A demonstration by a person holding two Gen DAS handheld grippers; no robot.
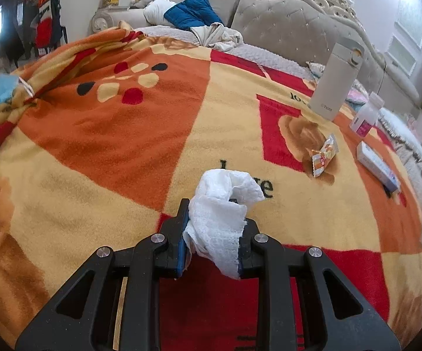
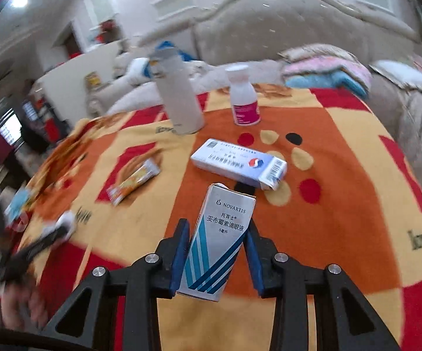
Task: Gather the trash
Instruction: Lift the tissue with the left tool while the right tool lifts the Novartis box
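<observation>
My left gripper is pinched nearly closed on a crumpled white tissue; it bulges up and droops between the pads. It should weigh almost nothing and squash flat, so I judge the mid-wad grip safe, though a loose tail could tear or snag.

My right gripper has a small eye-drop carton standing between its blue pads. The left pad looks against the box, the right pad shows a sliver of gap, so I cannot tell whether the grip is firm. The carton looks like light, thin card: stiff on the edges, easily crushed on the broad faces. I would clamp across the narrow sides, mid-height.

Taking that carton as my landmark on the blanket: just beyond it lies a longer medicine box, flat, best taken across its short width. To the carton's left lies an orange snack wrapper, probably slick, crinkly film, best pinched at a crimped end. Farther behind stand a white flask and a pill bottle, both upright, probably not trash.
</observation>
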